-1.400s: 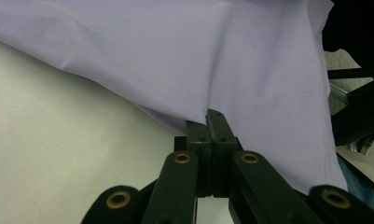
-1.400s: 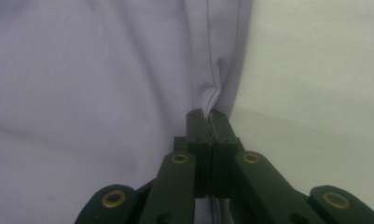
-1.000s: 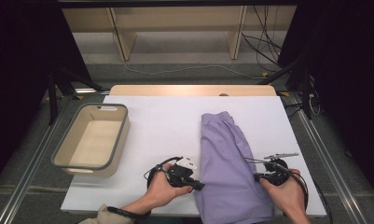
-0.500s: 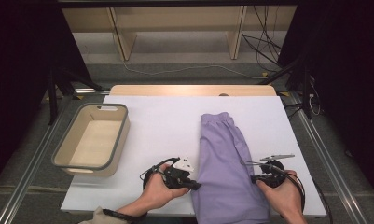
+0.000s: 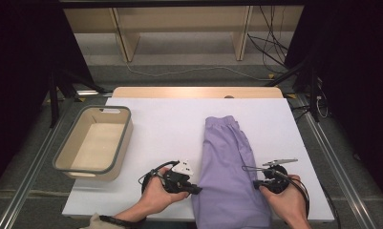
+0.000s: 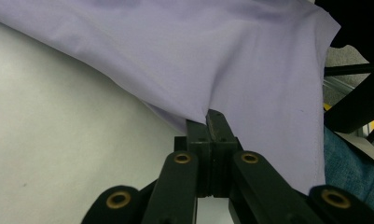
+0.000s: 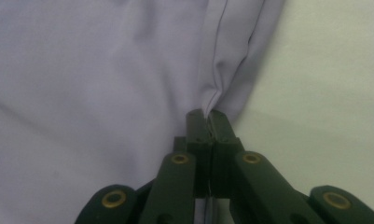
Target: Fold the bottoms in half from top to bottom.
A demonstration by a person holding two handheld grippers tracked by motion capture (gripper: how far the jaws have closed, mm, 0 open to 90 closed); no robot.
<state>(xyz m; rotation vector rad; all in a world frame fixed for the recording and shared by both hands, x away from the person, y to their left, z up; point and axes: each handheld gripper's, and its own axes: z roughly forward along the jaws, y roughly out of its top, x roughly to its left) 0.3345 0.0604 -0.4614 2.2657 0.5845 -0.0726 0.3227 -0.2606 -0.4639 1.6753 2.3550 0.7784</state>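
We saw the lilac garment [image 5: 229,171] lying lengthwise on the white counter [image 5: 170,129], toward five o'clock. Our left tongs [image 5: 197,190] had clamped tight on its nine o'clock edge, our right tongs [image 5: 256,182] on its three o'clock edge. A beige bin [image 5: 65,157] sat well apart at nine o'clock.

The lilac woven cloth garment [image 5: 229,176] looked soft and matt, with fine stitched seams. The white desk [image 5: 165,129] was smooth and dull, its far edge pale wood. The beige plastic tub [image 5: 94,143] had a grey rim. Each tool's black plastic jaws showed brass-coloured rivets.
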